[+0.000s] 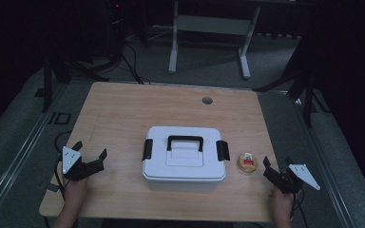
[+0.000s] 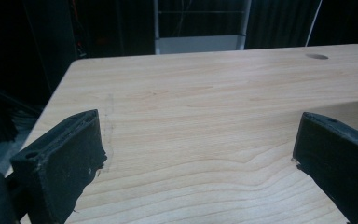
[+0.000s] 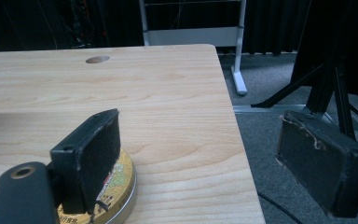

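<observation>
Left tool [image 1: 91,158]: jaws spread wide, nothing between them, bare worktop [image 1: 123,114] ahead in the left gripper view. Held low at the near left corner of the worktop, well apart from the white box [image 1: 184,159], which stands off to that tool's right. Right tool [image 1: 275,165]: jaws likewise wide apart, gripping nothing, held at the near right edge of the worktop. Round yellow tin [image 1: 247,162]: flat on the worktop just beside the right tool, between it and the box; in the right gripper view, partly hidden behind that tool's left jaw and lying outside the gap, the right jaw out past the worktop edge over grey floor [image 3: 279,93]. Box: lid on, black handle [image 1: 185,141] folded flat on top, black latch on each short side. Round cable hole [image 1: 207,100] in the worktop well beyond both tools.
</observation>
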Available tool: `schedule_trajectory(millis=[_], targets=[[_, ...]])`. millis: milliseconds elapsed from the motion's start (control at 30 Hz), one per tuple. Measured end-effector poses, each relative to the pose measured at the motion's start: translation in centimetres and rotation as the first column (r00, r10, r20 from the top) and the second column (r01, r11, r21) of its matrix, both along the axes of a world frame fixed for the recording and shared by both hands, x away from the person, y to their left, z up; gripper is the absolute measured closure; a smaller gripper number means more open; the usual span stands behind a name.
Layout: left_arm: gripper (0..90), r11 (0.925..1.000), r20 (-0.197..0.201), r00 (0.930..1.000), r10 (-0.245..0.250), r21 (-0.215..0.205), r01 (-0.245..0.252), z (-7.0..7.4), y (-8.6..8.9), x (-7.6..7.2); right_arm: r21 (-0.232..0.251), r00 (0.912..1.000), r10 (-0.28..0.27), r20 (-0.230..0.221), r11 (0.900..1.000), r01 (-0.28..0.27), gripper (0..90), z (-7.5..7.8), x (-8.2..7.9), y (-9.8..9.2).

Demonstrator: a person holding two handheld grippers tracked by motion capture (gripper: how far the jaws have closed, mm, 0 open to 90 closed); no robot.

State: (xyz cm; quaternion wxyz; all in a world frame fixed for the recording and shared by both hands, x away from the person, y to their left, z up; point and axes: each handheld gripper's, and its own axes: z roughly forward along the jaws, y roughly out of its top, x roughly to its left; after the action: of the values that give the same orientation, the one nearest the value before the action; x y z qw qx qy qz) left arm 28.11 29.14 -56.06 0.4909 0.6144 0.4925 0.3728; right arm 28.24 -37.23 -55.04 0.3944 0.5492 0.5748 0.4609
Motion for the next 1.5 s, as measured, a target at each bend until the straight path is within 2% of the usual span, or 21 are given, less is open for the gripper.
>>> schedule_trajectory(millis=[233, 400, 467, 500, 533, 667, 733, 767, 800, 833, 933, 1067, 1100, 1133, 1167, 1267, 1300, 1333, 1400, 1467, 1500], targets=[[1.2, 0.9978, -0.06, 0.9963, -0.061, -0.029, 0.059, 0.4, 0.6, 0.5, -0.004, 0.9998, 0.02, -0.003, 1.0, -0.02, 13.1, 0.0, 0.0, 0.1], [1.2, 0.987, -0.108, 0.9813, -0.159, -0.038, 0.156, 0.9, 1.2, 1.2, -0.008, 0.9995, 0.031, -0.006, 0.999, -0.031, 13.1, 0.0, 0.0, 0.2], [1.2, 0.9811, -0.141, 0.971, -0.193, -0.024, 0.192, 1.0, 1.4, 1.4, -0.011, 0.9993, 0.036, -0.009, 0.999, -0.037, 13.1, 0.0, 0.0, 0.3], [1.2, 0.9728, -0.17, 0.9588, -0.228, 0.003, 0.232, 1.0, 1.5, 1.6, -0.014, 0.9992, 0.038, -0.011, 0.999, -0.038, 13.1, 0.0, 0.0, 0.3], [1.2, 0.9728, -0.17, 0.9588, -0.228, 0.003, 0.232, 1.0, 1.5, 1.6, -0.013, 0.999, 0.042, -0.013, 0.999, -0.042, 13.1, -0.1, 0.0, 0.3], [1.2, 0.9533, -0.241, 0.9285, -0.282, 0.038, 0.3, 1.1, 1.5, 2.0, -0.01, 0.9988, 0.047, -0.016, 0.999, -0.047, 13.1, -0.1, 0.0, 0.3], [1.2, 0.9446, -0.254, 0.9196, -0.3, 0.056, 0.324, 1.3, 1.5, 2.0, -0.013, 0.9985, 0.051, -0.018, 0.999, -0.051, 13.1, -0.1, 0.0, 0.3], [1.2, 0.9357, -0.277, 0.9064, -0.319, 0.06, 0.348, 1.5, 1.5, 2.2, -0.011, 0.9984, 0.053, -0.019, 0.999, -0.053, 13.1, -0.1, 0.0, 0.3], [1.2, 0.9357, -0.277, 0.9064, -0.319, 0.06, 0.348, 1.5, 1.5, 2.2, -0.011, 0.9984, 0.053, -0.019, 0.999, -0.053, 13.1, -0.1, 0.0, 0.3], [1.2, 0.9293, -0.287, 0.899, -0.331, 0.066, 0.363, 1.6, 1.5, 2.3, -0.011, 0.9981, 0.057, -0.022, 0.998, -0.058, 13.1, -0.1, 0.1, 0.3], [1.2, 0.9017, -0.335, 0.8679, -0.366, 0.102, 0.42, 1.8, 1.3, 2.4, -0.008, 0.9972, 0.07, -0.025, 0.998, -0.07, 13.1, -0.1, 0.1, 0.4], [1.2, 0.855, -0.383, 0.8254, -0.415, 0.146, 0.498, 2.4, 1.0, 2.3, -0.006, 0.9963, 0.081, -0.027, 0.997, -0.081, 13.1, -0.1, 0.1, 0.4], [1.2, 0.8318, -0.407, 0.8017, -0.438, 0.155, 0.533, 2.6, 0.9, 2.3, -0.006, 0.996, 0.085, -0.03, 0.996, -0.085, 13.1, -0.2, 0.2, 0.4], [1.2, 0.8318, -0.407, 0.8017, -0.438, 0.155, 0.533, 2.6, 0.9, 2.3, -0.006, 0.996, 0.085, -0.03, 0.996, -0.085, 13.1, -0.2, 0.2, 0.4], [1.2, 0.8204, -0.423, 0.7886, -0.446, 0.158, 0.549, 2.6, 0.9, 2.3, -0.007, 0.9957, 0.088, -0.032, 0.996, -0.088, 13.1, -0.2, 0.2, 0.4], [1.2, 0.7852, -0.46, 0.7582, -0.462, 0.185, 0.591, 2.8, 0.7, 2.2, -0.005, 0.9953, 0.091, -0.034, 0.996, -0.091, 13.1, -0.2, 0.2, 0.4], [1.1, 0.7673, -0.484, 0.7387, -0.469, 0.191, 0.612, 2.9, 0.6, 2.2, -0.004, 0.9952, 0.091, -0.034, 0.996, -0.091, 13.1, -0.2, 0.2, 0.4], [1.2, 0.7673, -0.484, 0.7387, -0.469, 0.191, 0.612, 2.9, 0.6, 2.2, -0.003, 0.9951, 0.092, -0.035, 0.996, -0.092, 13.1, -0.2, 0.2, 0.4], [1.2, 0.7424, -0.51, 0.7204, -0.47, 0.213, 0.635, 2.9, 0.5, 2.2, -0.004, 0.995, 0.093, -0.037, 0.996, -0.093, 13.1, -0.2, 0.2, 0.4], [1.2, 0.7244, -0.533, 0.7057, -0.467, 0.227, 0.651, 3.0, 0.4, 2.2, -0.006, 0.9948, 0.094, -0.037, 0.995, -0.095, 13.1, -0.2, 0.2, 0.4], [1.1, 0.7107, -0.547, 0.6937, -0.469, 0.233, 0.664, 3.0, 0.4, 2.2, -0.006, 0.9947, 0.096, -0.037, 0.995, -0.096, 13.1, -0.2, 0.2, 0.4]])
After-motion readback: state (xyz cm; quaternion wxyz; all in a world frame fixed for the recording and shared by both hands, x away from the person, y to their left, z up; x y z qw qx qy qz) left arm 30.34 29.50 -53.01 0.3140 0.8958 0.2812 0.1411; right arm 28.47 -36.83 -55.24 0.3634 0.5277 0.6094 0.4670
